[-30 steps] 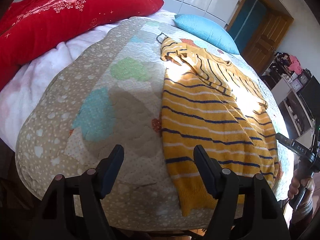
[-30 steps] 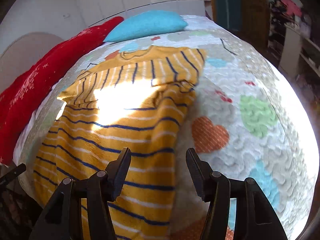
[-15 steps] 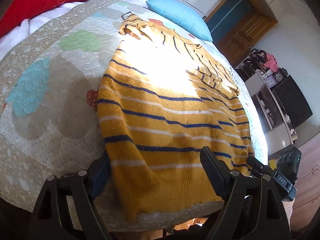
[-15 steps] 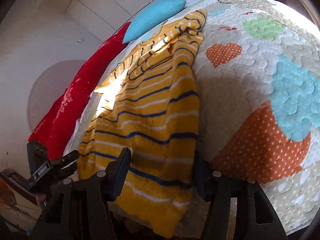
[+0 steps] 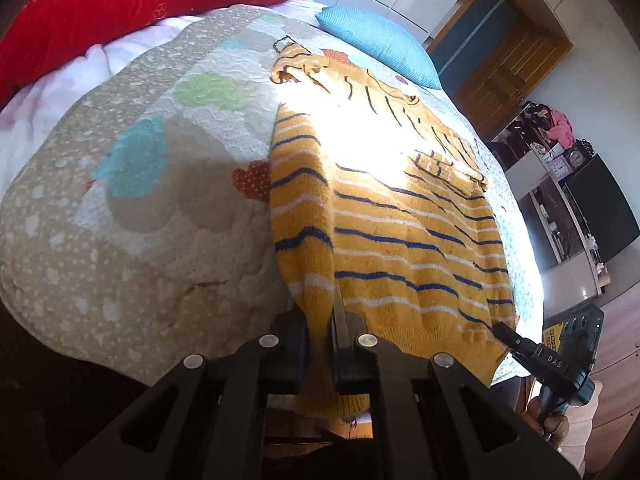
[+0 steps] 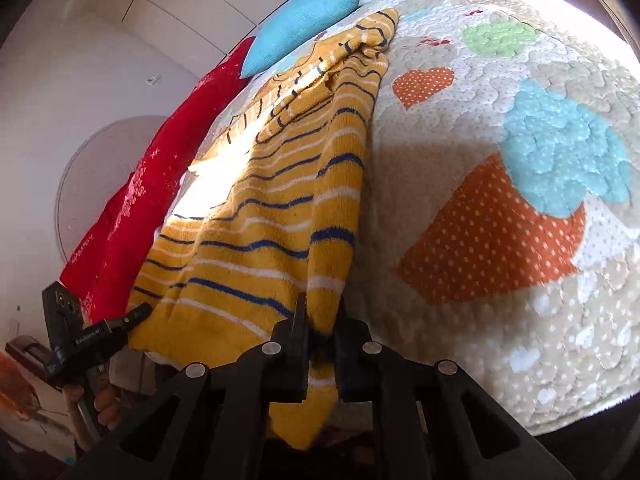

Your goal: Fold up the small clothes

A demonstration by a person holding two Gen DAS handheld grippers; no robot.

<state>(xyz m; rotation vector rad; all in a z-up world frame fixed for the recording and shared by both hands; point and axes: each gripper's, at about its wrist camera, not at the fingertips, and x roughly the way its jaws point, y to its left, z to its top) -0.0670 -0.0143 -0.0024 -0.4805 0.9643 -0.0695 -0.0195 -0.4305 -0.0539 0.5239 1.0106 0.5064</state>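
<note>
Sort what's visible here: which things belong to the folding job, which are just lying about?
In the job:
yellow knitted sweater with navy and white stripes
left gripper, jaws shut on its hem
right gripper, likewise

Lying about:
red embroidered cushion
blue textured pillow
patchwork quilted bedspread

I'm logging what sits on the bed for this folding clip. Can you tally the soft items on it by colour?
Yellow striped sweater: 1, its hem corners pinched in the left gripper and the right gripper
Red pillow: 1
Blue cushion: 1
Patterned quilt: 1
Total: 4
</note>
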